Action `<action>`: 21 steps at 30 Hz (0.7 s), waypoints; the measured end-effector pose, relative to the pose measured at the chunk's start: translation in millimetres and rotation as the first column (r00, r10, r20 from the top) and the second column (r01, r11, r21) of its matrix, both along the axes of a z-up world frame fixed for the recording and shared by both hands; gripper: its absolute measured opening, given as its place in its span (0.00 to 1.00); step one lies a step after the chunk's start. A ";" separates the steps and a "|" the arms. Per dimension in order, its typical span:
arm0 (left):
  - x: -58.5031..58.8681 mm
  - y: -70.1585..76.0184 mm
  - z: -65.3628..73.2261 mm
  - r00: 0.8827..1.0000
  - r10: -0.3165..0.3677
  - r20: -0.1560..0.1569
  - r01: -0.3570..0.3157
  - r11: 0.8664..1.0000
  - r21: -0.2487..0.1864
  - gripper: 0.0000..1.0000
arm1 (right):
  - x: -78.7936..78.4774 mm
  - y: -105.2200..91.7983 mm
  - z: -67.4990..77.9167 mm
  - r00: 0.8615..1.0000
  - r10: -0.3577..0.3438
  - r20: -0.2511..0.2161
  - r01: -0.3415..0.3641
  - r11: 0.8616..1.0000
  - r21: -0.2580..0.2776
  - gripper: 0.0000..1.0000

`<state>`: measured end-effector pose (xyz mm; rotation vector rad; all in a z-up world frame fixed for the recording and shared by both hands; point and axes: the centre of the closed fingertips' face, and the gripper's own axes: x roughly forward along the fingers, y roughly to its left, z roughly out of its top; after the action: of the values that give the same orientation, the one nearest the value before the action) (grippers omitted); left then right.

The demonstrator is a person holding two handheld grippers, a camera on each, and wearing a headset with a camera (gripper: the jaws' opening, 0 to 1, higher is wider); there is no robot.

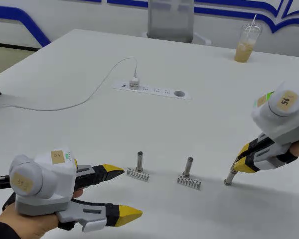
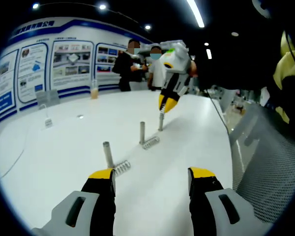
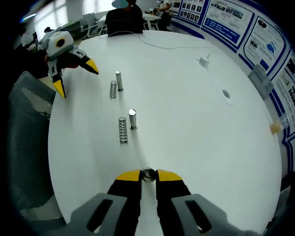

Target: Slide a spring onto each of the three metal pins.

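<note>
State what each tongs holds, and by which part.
Right tongs clamp the upper end of the third pin, or a spring on it; cannot tell. Left tongs open, empty.

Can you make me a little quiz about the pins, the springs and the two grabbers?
1. How many springs lie flat on the table?
2. True or false: the left gripper has its jaws open.
3. What is the right gripper closed on? A) the drink cup B) the top of the third pin C) the power strip

Key: 1. two; 2. true; 3. B
</note>
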<state>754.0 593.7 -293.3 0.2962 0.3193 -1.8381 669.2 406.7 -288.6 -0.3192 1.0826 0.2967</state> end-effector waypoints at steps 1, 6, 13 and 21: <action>0.3 0.3 -0.1 1.000 0.000 0.000 0.000 1.000 0.001 0.61 | -0.3 0.1 -2.2 1.000 -0.001 -0.004 0.001 1.000 0.002 0.12; 0.3 1.0 -0.9 1.000 0.001 0.000 -0.001 1.000 0.004 0.61 | 0.3 -1.8 -12.0 1.000 -0.007 -0.012 0.007 1.000 0.008 0.12; -0.7 0.5 -1.4 1.000 0.000 -0.001 0.000 1.000 0.006 0.61 | -0.6 -0.6 -23.6 1.000 -0.015 -0.021 0.015 1.000 0.014 0.12; -0.6 0.8 -1.9 1.000 0.002 -0.002 -0.002 1.000 0.008 0.61 | 0.4 -3.7 -32.0 0.999 -0.021 -0.032 0.022 1.000 0.015 0.12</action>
<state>753.4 594.5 -295.3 0.3002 0.3282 -1.8358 669.5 403.0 -320.7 -0.2896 1.1140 0.2920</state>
